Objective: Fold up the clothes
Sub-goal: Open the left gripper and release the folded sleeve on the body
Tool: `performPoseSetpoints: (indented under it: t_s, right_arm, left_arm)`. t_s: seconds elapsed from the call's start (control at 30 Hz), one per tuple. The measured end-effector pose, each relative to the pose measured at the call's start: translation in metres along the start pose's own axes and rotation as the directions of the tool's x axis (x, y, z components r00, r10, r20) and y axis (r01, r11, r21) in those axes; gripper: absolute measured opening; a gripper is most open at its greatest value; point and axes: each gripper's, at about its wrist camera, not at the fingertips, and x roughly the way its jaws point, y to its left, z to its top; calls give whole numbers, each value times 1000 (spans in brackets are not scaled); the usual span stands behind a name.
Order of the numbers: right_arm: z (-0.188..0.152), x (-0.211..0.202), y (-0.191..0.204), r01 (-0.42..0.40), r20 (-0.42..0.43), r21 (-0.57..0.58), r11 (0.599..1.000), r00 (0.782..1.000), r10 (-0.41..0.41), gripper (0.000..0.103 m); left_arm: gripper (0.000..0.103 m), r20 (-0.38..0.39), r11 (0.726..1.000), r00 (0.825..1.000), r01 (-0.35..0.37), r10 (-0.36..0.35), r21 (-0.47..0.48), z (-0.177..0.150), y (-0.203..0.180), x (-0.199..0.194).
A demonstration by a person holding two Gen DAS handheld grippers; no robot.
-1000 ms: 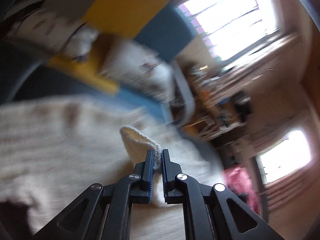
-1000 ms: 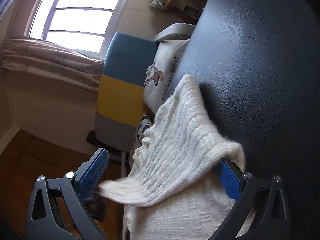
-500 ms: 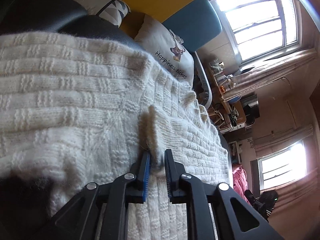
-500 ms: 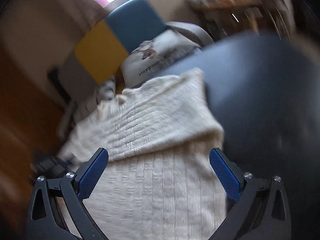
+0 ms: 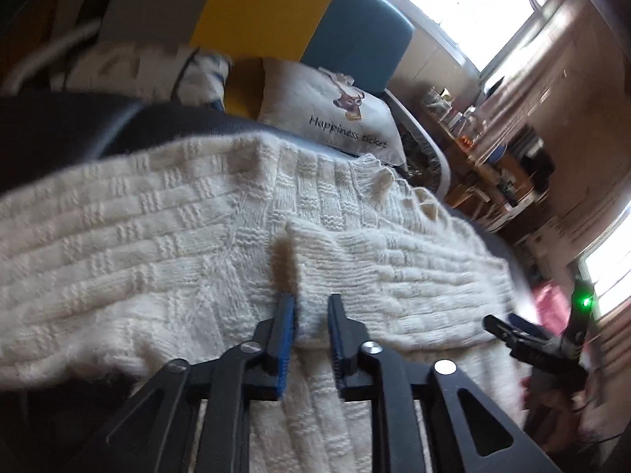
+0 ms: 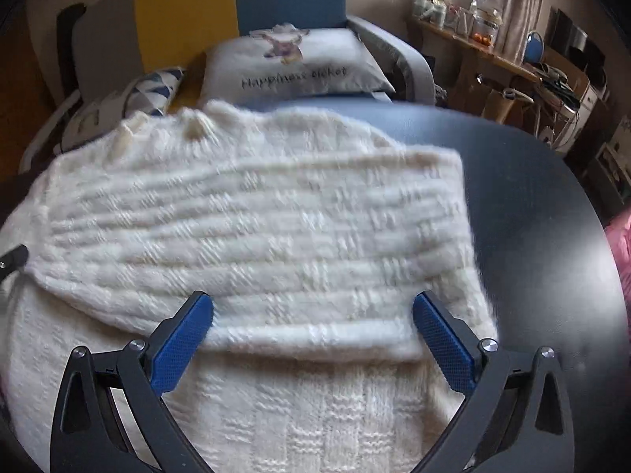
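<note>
Two grippers work one garment here: a cream knitted sweater (image 6: 252,236) lying on the round dark table (image 6: 544,213), with one sleeve (image 6: 276,260) folded across the body.

1. Left gripper (image 5: 311,335): its jaws are opening, with a raised pinch of sleeve cuff (image 5: 311,260) between the pads but no longer visibly squeezed. Let the jaws part fully before you draw back, so that the fuzzy knit does not snag on the ribbed blue pads (image 5: 287,339) and drag the fold open.

2. Withdraw along the line of the fingers, not sideways. A sideways pull will probably skew the cuff off the body.

3. Right gripper (image 6: 311,339): its jaws stand wide apart over the lower edge of the folded sleeve, holding nothing. Keep it clear of the cloth until the left has let go.

4. Check the fold. The sleeve should lie flat, its edges inside the body outline. The far edge near the printed cushion (image 6: 299,67) shows small bumps; smooth them if they persist.

5. The step likely to follow is the second sleeve or the hem; grip a thin edge, not a thick bunch.
</note>
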Motion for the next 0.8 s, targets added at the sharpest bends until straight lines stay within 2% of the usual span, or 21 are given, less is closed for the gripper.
performPoseSetpoints:
  t_s: [0.13,0.23,0.3,0.43,0.47,0.53,0.63,0.7,0.8]
  right_arm:
    - [15,-5,26,-69,39,-93,993,997,73,103]
    - [23,1,48,-89,51,-156,984,994,98,103]
    - [29,8,61,-78,52,-180,981,995,89,103]
    - [31,30,74,-6,34,-185,983,999,13,103]
    - [30,35,73,-4,30,-171,985,1000,9,103]
    - [27,43,66,-47,30,-123,991,998,51,103]
    - [25,40,59,-72,38,-116,991,996,77,103]
    - [28,33,55,-64,43,-127,990,997,70,103]
    - [31,19,36,-50,76,-91,995,995,57,103]
  left_arm:
    - [20,-13,991,996,91,-93,-95,8,14,3]
    - [23,2,985,991,135,-135,-105,13,15,5]
    - [23,0,990,995,102,-103,-94,15,12,8]
    - [23,33,999,999,-3,2,34,13,-6,14]
    - [24,42,998,999,-18,16,56,11,-8,15]
    - [25,64,995,997,-45,40,91,6,-13,16]
    - [25,75,994,995,-66,59,84,9,-14,13]
    - [26,113,993,990,-90,82,72,13,-15,4]
    - [28,123,997,991,-59,53,47,23,-10,-4]
